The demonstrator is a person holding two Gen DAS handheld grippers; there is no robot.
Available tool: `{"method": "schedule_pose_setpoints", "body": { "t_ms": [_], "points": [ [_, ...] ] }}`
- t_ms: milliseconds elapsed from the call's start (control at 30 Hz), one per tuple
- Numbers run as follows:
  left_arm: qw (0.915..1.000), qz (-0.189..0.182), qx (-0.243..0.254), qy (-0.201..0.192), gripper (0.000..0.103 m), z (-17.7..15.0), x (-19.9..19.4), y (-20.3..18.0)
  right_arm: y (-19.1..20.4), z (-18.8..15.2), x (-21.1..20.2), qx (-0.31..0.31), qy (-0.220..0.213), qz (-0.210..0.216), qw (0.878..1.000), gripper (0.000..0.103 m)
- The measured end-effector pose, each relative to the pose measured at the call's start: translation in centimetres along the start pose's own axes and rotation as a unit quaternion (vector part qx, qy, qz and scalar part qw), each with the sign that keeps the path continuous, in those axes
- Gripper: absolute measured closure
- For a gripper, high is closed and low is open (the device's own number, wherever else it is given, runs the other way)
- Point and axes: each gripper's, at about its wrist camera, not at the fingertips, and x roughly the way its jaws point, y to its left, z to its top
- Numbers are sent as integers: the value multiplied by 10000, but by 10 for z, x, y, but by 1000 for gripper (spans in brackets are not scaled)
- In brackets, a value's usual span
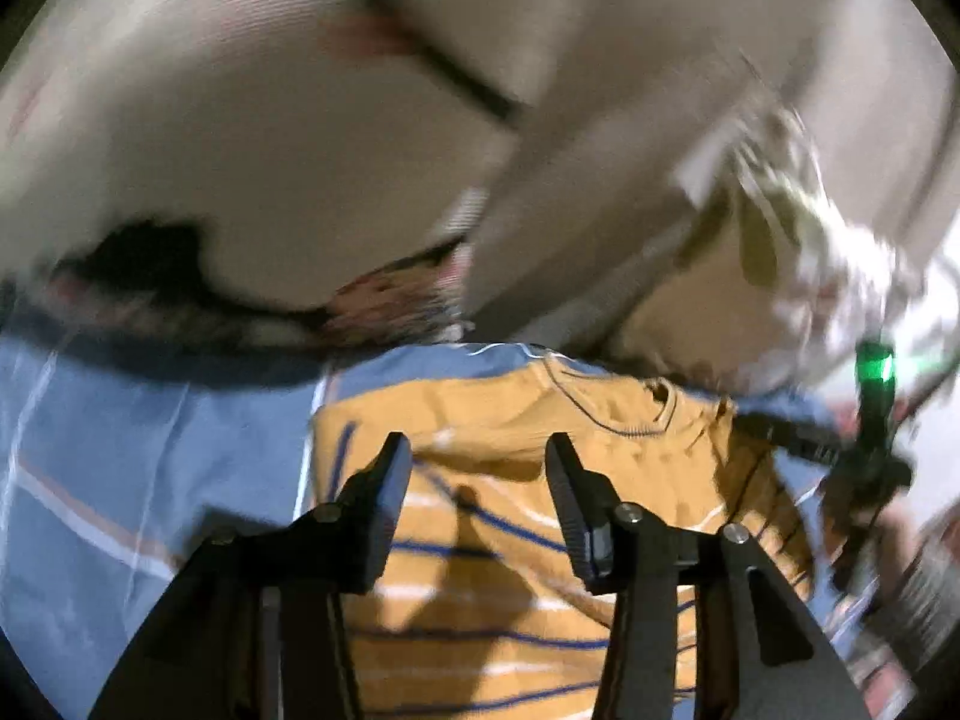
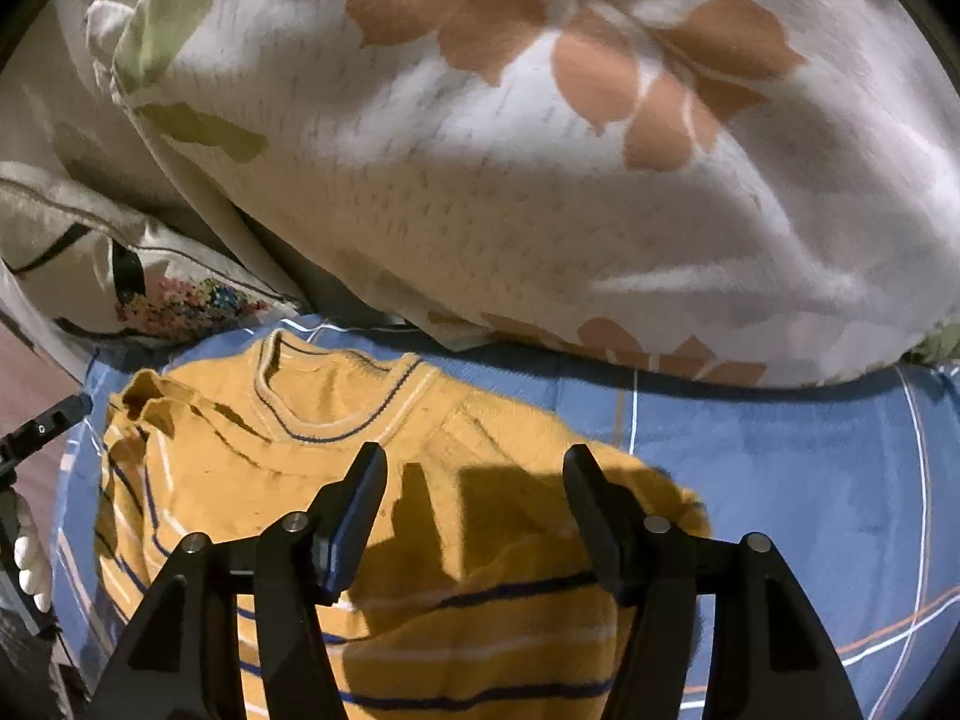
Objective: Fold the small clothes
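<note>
Both grippers — left, right — gape empty above the sweater; grabbing one knit layer could drag the fold apart.

Floral duvet, blue plaid sheet

The bed is covered by a blue sheet with thin white and orange check lines. A large white quilt with orange and green leaf prints lies bunched along the far edge of the sheet. To its left rests a pale pillow with a small multicoloured flower patch. The left wrist view is motion-blurred; a pale wall with a dark line shows behind the bed. Lighting is hard and directional, casting sharp shadows.
</note>
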Motion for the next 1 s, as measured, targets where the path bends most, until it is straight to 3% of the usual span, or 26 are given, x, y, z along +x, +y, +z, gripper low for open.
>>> {"method": "schedule_pose_setpoints", "body": {
  "t_ms": [133, 233, 300, 333, 367, 433, 533, 667, 900, 1000],
  "points": [
    [9927, 264, 1174, 121, 55, 4, 28, -33, 6, 1, 10, -339, 140, -201, 9991, 36],
    [9871, 338, 1523, 347, 55, 6, 50, -41, 9, 0, 19, -556, 263, -350, 9975, 36],
    [9866, 353, 1484, 581, 57, 8, 63, -39, 10, -2, 25, -632, 350, -396, 9966, 53],
    [9864, 372, 1401, 770, 75, 9, 71, -35, 9, -2, 27, -604, 398, -341, 9968, 80],
    [9870, 302, 1316, 869, 96, 10, 73, -32, 7, -2, 27, -536, 442, -255, 9973, 92],
    [9898, 203, 1098, 888, 96, 13, 73, -25, 4, 1, 22, -394, 341, -193, 9985, 93],
    [9946, 291, 798, 603, 96, 22, 66, -20, 4, 9, 10, -345, 31, -338, 9988, 94],
    [9975, 564, 322, 276, 98, 33, 65, -7, -1, 24, 4, -147, -312, -523, 9980, 94],
    [9939, 1019, 178, 370, 95, 19, 81, 2, -11, 23, 38, 255, -34, -567, 9981, 93],
    [9959, 854, 84, 302, 82, 17, 66, 4, -21, 21, 25, 545, -100, -341, 9979, 72]
  ]
}}
